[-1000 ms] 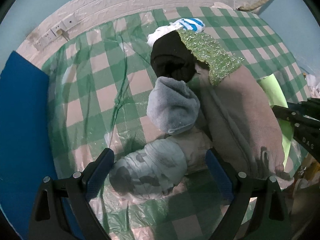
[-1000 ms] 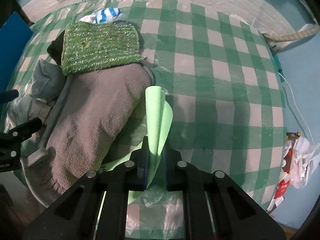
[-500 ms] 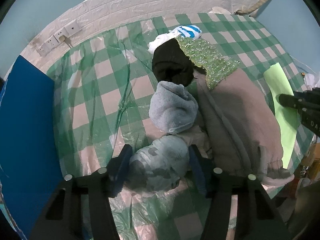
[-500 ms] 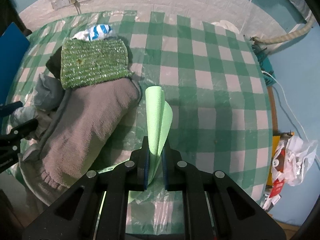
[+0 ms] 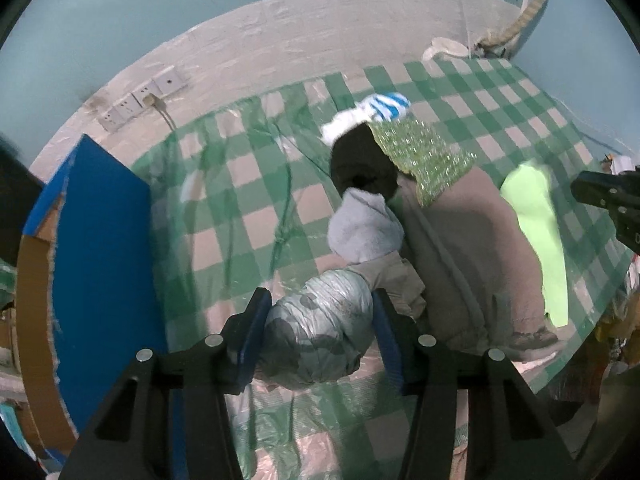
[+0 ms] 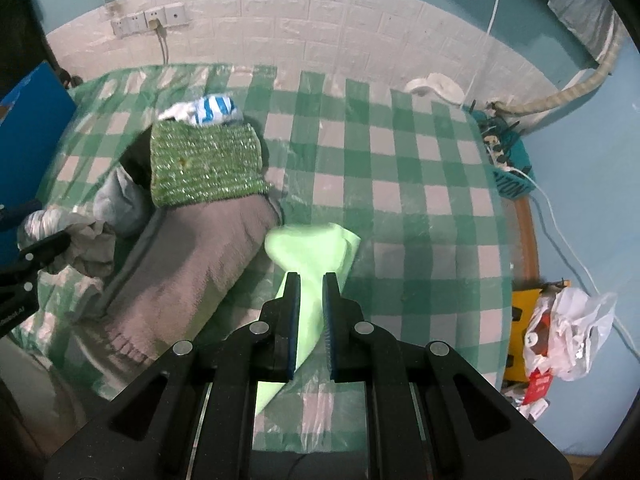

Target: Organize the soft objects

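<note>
My left gripper (image 5: 318, 328) is shut on a grey camouflage bundle (image 5: 316, 340) at the near end of a row of soft things. Behind it lie a light grey sock (image 5: 366, 230), a black cloth (image 5: 360, 164), a blue-and-white striped sock (image 5: 386, 106), a glittery green cloth (image 5: 424, 156) and a brown-grey towel (image 5: 468, 248). My right gripper (image 6: 310, 308) holds a light green cloth (image 6: 310, 252) between its jaws, which stand slightly parted, just right of the towel (image 6: 188, 264). The green cloth also shows in the left wrist view (image 5: 540, 232).
A green-and-white checked tablecloth (image 6: 400, 184) covers the table. A blue board (image 5: 100, 264) stands at the left. A wall socket strip (image 6: 148, 22) is at the back. A teal basket (image 6: 508, 168) and a white plastic bag (image 6: 568, 332) sit at the right edge.
My left gripper closed around the camouflage bundle and pulled back. My right gripper rose and drew back with the green cloth, whose rolled end flattened out; its jaws look a little wider.
</note>
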Available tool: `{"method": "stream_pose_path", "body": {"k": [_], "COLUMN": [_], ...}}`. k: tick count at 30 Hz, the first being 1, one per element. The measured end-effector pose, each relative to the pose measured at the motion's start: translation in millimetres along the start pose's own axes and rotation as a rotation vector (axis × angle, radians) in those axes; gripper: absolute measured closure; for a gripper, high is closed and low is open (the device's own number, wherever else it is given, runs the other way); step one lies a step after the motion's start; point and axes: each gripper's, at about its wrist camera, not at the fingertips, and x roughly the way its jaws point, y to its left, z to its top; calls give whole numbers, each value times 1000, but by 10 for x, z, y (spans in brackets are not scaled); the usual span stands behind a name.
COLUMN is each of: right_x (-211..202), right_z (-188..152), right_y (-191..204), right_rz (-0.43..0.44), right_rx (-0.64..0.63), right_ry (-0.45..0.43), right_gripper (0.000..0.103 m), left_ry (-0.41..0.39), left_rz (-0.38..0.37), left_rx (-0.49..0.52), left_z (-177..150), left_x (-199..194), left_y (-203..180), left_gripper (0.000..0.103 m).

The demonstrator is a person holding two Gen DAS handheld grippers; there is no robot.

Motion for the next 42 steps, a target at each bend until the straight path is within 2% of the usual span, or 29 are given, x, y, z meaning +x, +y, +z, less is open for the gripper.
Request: {"method": "stream_pose_path", "body": {"k": [6,7,8,9,10,11,24,32,42], "right_x": [-97,-67,-37,11,50,85,569,739,907], "right_z": [27,26,26,19,9,-6,-91,-116,-232], "right_y": [-62,-100,-121,-140,-152,-163,-199,-117,-242], "right_rz": [32,45,51,50,42,32,15,-3,-8], "right_rx": [32,59,75,92,105,113,170,152,172], "right_ry": [-16,-6,5,21,31,34,157,192,211], "right_gripper": [93,88,80,56,41,39,39,39,39], "left_ry": [-42,-45,-47,-48,-49,-49,-45,-39,-29], "left_rz": [31,32,33,32,33,34,42,41,41], "left_rx": [-27,-31,-37,-44,-48,-50,-59,-64,-70], "left_z": [30,31,28,23,16,15,1,-5,4], "left_x": [-172,-190,-210,-224,-235,-239,-219,-185,-127], "left_y": [110,127,147,166,182,188,237,266,290], "left_gripper": [51,51,51,51,51,51,51,51,51]}}
